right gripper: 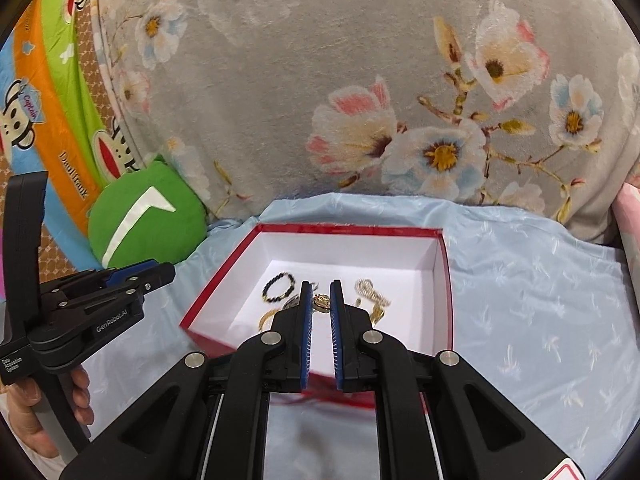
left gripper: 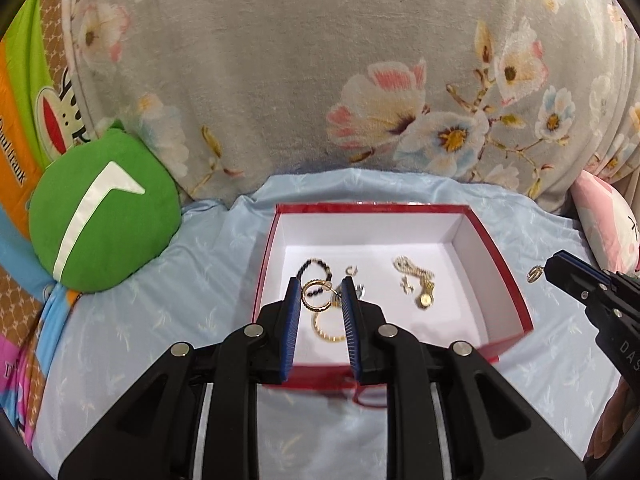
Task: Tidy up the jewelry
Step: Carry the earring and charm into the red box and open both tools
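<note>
The red box is entered freely from above; its white floor is bare at the far side and right corner. Passage beyond is blocked by the grey floral blanket, and on the left by the green cushion. Open blue sheet is left on the right.

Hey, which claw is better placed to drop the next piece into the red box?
Right. The right claw is shut on a small gold trinket just beside the red box. Whether the left claw grips anything is unclear.
</note>
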`<move>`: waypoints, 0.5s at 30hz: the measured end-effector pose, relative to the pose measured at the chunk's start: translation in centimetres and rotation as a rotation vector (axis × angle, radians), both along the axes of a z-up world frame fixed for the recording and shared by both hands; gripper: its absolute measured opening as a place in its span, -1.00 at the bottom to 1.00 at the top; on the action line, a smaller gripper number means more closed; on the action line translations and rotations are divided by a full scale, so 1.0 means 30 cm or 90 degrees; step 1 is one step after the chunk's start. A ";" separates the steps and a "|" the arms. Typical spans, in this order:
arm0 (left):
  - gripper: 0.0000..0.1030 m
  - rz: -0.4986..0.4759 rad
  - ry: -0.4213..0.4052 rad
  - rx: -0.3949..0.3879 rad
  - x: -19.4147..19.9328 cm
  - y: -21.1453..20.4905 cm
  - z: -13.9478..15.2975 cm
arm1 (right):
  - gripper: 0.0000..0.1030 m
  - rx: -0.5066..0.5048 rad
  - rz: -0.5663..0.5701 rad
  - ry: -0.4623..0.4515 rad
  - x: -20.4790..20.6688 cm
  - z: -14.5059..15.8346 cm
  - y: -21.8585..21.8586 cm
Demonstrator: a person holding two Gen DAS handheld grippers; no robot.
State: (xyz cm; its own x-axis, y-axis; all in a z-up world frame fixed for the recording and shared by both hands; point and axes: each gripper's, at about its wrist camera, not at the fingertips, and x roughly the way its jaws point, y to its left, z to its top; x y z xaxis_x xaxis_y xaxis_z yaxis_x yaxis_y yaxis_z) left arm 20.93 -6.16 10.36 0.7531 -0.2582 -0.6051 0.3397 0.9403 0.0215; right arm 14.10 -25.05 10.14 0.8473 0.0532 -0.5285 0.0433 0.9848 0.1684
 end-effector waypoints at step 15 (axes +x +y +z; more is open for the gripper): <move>-0.61 0.000 0.012 0.035 0.309 -0.184 -0.082 | -0.84 0.006 -0.017 0.033 0.362 -0.080 -0.098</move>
